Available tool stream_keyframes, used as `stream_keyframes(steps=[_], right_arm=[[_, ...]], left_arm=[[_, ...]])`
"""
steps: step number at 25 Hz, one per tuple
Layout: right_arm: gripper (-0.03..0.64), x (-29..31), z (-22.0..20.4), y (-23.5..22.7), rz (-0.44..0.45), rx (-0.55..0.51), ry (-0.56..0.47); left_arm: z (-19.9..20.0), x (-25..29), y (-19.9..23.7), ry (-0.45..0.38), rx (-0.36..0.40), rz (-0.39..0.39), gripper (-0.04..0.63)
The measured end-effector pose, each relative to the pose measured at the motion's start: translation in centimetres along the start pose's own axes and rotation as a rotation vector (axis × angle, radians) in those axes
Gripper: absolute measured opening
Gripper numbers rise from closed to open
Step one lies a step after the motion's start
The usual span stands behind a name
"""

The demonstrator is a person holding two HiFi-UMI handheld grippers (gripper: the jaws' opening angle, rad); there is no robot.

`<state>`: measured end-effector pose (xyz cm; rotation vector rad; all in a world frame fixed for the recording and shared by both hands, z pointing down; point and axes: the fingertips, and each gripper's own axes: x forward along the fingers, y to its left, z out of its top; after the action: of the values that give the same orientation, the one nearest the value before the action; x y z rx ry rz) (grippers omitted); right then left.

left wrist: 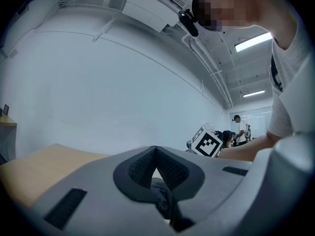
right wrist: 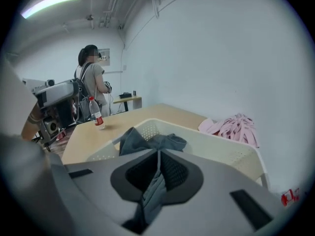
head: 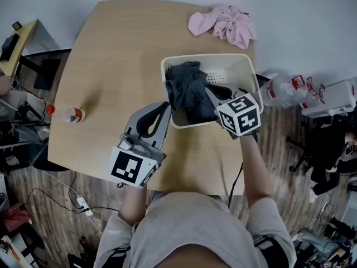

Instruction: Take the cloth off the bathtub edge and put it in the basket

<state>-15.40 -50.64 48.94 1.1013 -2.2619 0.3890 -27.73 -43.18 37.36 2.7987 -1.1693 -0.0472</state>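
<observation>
A dark grey cloth (head: 187, 91) lies bunched in the left half of the white basket (head: 212, 58) on the wooden table, one fold draped over the basket's left rim. My right gripper (head: 208, 92) reaches into the basket from the right. In the right gripper view it (right wrist: 158, 156) is shut, with a strip of the grey cloth (right wrist: 150, 141) pinched between its pads. My left gripper (head: 166, 108) sits at the basket's left rim. In the left gripper view its jaws (left wrist: 156, 154) are closed, with a dark bit of cloth (left wrist: 161, 193) caught low between them.
A pink cloth (head: 223, 24) lies heaped at the table's far edge behind the basket. A small bottle with a red cap (head: 66, 114) lies on the table's left side. Clutter and cables surround the table on the floor. A person (right wrist: 91, 77) stands in the background.
</observation>
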Motion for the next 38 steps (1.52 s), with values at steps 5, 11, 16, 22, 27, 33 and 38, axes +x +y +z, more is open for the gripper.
stream_keyframes(steps=[5, 11, 16, 22, 27, 33, 38], right_arm=[[0.010, -4.2, 1.2, 1.0, -0.012, 0.041, -0.141], [0.009, -10.5, 1.3, 2.8, -0.011, 0.067, -0.271], [0.009, -15.3, 0.5, 3.9, -0.014, 0.064, -0.336], [0.009, -20.2, -0.9, 4.9, -0.018, 0.051, -0.385], [0.011, -24.3, -1.9, 5.6, -0.008, 0.054, -0.439], [0.010, -28.6, -3.3, 6.0, -0.003, 0.041, -0.497], [0.011, -32.0, -4.5, 6.4, -0.009, 0.031, -0.537]], left_arm=[[1.1, -0.4, -3.0, -0.008, 0.030, 0.005, -0.005], [2.5, -0.9, -7.7, -0.029, 0.059, 0.000, -0.004], [3.3, -1.2, -11.6, -0.046, 0.081, -0.009, -0.005], [4.1, -1.5, -16.4, -0.056, 0.109, -0.015, -0.005], [4.9, -2.2, -20.3, -0.072, 0.127, -0.013, -0.005], [5.3, -3.0, -24.7, -0.085, 0.161, -0.002, -0.005], [5.7, -3.9, -28.0, -0.096, 0.185, 0.018, -0.005]])
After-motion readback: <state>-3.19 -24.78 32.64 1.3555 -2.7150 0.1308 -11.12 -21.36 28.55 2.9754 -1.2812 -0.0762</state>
